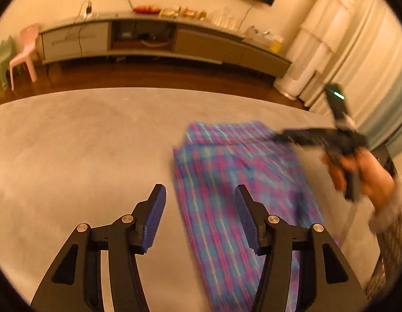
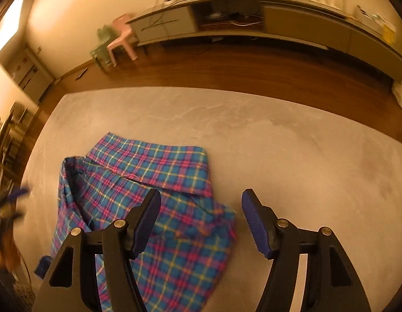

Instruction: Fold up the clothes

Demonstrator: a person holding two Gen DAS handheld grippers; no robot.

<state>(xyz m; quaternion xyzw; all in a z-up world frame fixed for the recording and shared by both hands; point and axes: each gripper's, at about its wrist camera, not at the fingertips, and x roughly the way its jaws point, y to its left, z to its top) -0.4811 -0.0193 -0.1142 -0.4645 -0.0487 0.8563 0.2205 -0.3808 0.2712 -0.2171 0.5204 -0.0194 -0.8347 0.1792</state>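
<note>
While the shirt lies on the grey tabletop, both grippers hang above it with nothing in them. The left gripper has its jaws apart, and you can see the shirt's left edge and bare tabletop through the gap. The right gripper has its jaws wide apart too, over the shirt's right edge. No cloth is pinched by either one.

The shirt is blue with pink and yellow checks. It lies near the front of the tabletop, partly folded, with its collar at the far end. A flap lies over the top part, so one fold looks done. The lower part runs toward the near edge and seems not yet folded.

I think the jaws are open so they can grab a new bit of cloth. In the left view, a hand holds the right gripper to the right of the shirt, blurry.
</note>
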